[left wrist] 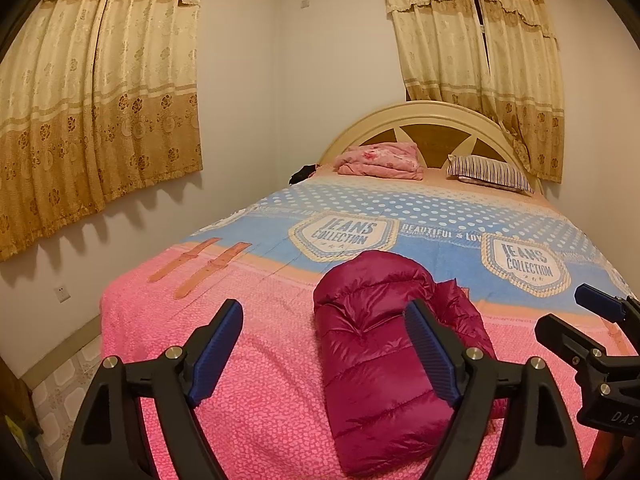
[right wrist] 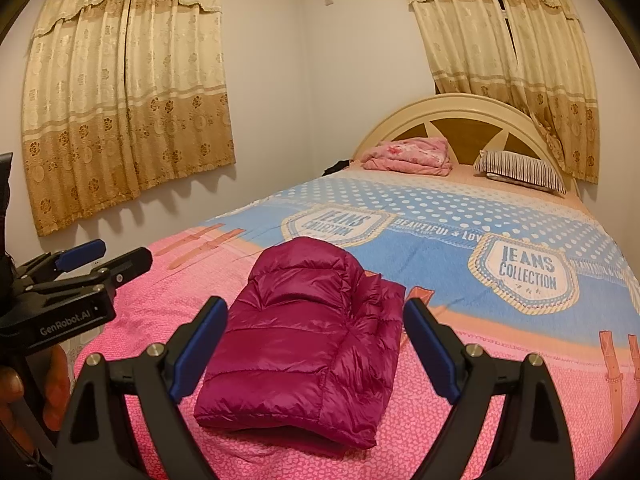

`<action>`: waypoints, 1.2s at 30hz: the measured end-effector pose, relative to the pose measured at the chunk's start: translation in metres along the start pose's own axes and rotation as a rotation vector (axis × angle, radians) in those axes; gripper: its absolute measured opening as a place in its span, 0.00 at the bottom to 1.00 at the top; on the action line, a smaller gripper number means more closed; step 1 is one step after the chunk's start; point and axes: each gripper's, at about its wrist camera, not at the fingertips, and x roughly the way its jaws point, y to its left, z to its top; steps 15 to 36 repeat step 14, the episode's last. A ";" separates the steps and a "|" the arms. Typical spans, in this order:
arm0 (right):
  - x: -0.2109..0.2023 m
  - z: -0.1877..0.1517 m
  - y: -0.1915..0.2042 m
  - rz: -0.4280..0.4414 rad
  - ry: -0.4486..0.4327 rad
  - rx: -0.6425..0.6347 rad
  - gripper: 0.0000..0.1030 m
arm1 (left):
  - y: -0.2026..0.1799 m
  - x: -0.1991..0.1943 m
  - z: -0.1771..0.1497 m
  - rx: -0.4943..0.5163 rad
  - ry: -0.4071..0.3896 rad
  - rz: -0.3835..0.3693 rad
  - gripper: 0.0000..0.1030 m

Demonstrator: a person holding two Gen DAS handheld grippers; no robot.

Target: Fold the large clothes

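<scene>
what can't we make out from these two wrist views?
- Left wrist: right tongs cut off by the right edge; the left tongs' finger covers part of the puffer jacket.
- Right wrist: jacket's underside hidden by its own folds.
- Both: dark item near the headboard too small to identify.

- My right gripper (right wrist: 312,344) hangs above the near end of the bed, its blue-padded fingers (right wrist: 198,350) spread wide with nothing between them.
- Below that gap lies the magenta puffer jacket (right wrist: 308,344), folded into a compact bundle on the pink part of the bedspread (right wrist: 500,376).
- My left gripper (right wrist: 108,256) shows at the left edge, jaws slightly parted, clear of the jacket.
- Further up the bedspread turns blue with "JEANS COLLECTION" badges.
- At the arched headboard (right wrist: 464,108) sit a folded pink blanket (right wrist: 408,156) and a striped pillow (right wrist: 520,170).
- Gold patterned curtains (right wrist: 124,104) hang on both walls.
</scene>
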 end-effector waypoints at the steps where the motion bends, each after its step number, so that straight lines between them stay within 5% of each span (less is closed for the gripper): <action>1: 0.000 0.000 0.000 0.001 0.001 0.000 0.89 | 0.000 0.000 0.000 0.000 0.001 0.001 0.82; 36: 0.001 -0.003 0.001 0.009 0.016 -0.003 0.89 | 0.000 0.003 -0.005 0.025 -0.013 0.030 0.83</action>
